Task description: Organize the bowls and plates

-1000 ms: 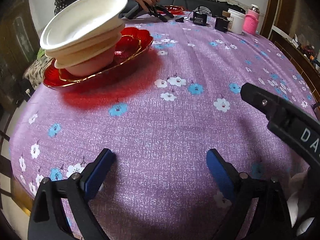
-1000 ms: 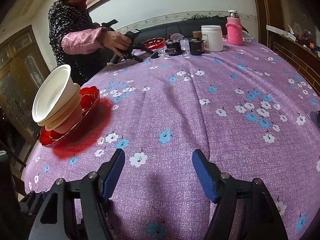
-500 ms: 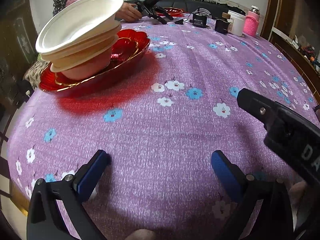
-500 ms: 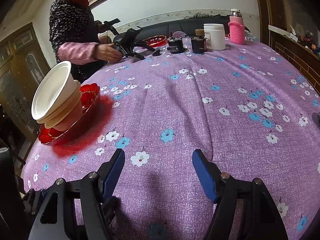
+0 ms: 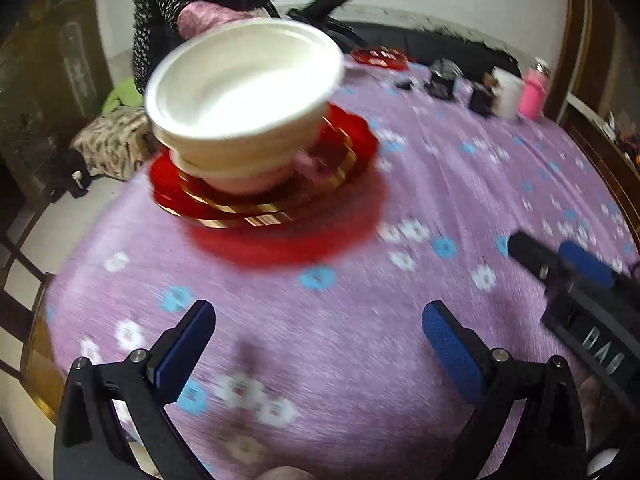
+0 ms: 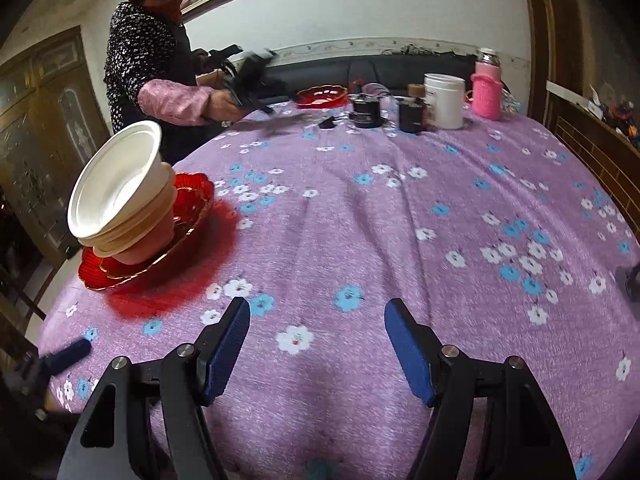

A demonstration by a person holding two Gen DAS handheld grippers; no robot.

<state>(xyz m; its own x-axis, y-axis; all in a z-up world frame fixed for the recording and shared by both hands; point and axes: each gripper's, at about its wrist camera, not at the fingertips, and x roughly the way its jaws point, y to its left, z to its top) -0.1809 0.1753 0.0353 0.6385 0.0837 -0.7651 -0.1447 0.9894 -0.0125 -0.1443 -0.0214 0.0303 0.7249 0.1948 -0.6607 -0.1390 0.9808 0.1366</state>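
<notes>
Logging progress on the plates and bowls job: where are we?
Done: the bowls sit nested on the red plates at the table's left edge. In hand: nothing; left tool and right tool are both open and empty. Left: possibly the other red plate at the far side.

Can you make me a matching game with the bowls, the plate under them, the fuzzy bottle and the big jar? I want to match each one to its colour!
Things:
1. stack of bowls
2. plate under the bowls
3. fuzzy bottle
4. big jar

Colours:
a. pink
b. red with gold trim
c. white with a dark label
d. cream-white

Pairs: 1-d, 2-b, 3-a, 4-c
</notes>
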